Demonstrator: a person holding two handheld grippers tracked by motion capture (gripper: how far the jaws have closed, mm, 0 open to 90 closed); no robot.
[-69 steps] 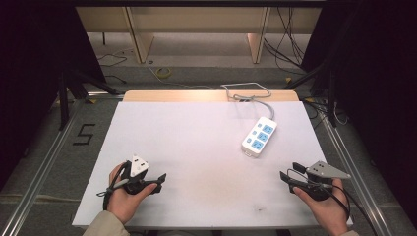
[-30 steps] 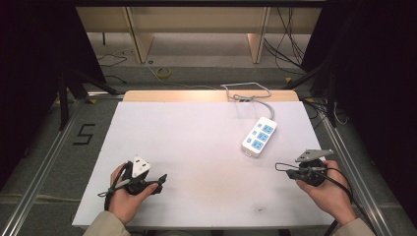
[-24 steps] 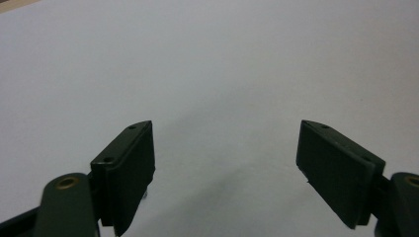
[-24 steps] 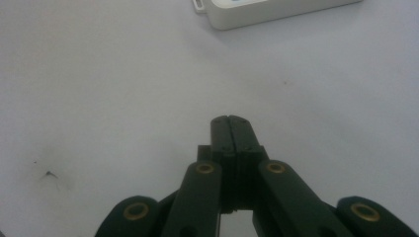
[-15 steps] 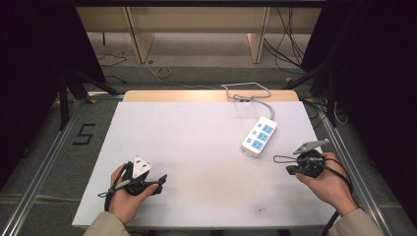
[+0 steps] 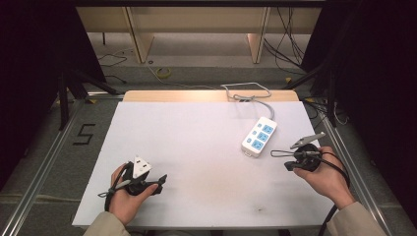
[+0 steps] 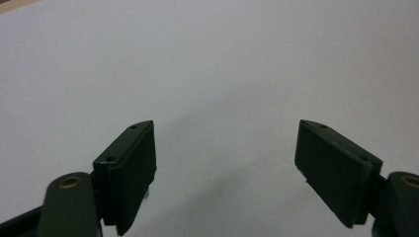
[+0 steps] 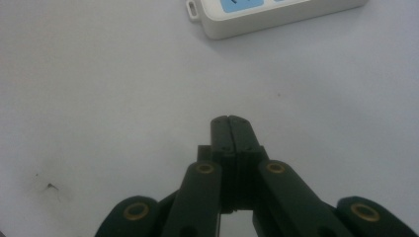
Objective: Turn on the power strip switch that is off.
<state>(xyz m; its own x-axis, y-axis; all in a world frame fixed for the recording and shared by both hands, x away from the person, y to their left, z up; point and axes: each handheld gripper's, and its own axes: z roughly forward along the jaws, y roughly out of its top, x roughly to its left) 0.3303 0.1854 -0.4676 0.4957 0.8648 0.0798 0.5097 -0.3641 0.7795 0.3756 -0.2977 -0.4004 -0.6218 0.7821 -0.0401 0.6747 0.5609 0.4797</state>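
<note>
While white table (image 6: 206,147) carries power strip (image 6: 259,136), left tongs (image 7: 225,173) gape, right tongs (image 8: 231,129) pressed together.

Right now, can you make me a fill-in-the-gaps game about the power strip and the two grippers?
1. The jaws of the right hand-held gripper are ____.
2. The jaws of the left hand-held gripper are ____, with nothing between them.
3. The sockets on the white power strip are coloured ____.
4. The power strip lies nearer the ____ hand-held gripper.

Missing words: shut; open; blue; right
</note>
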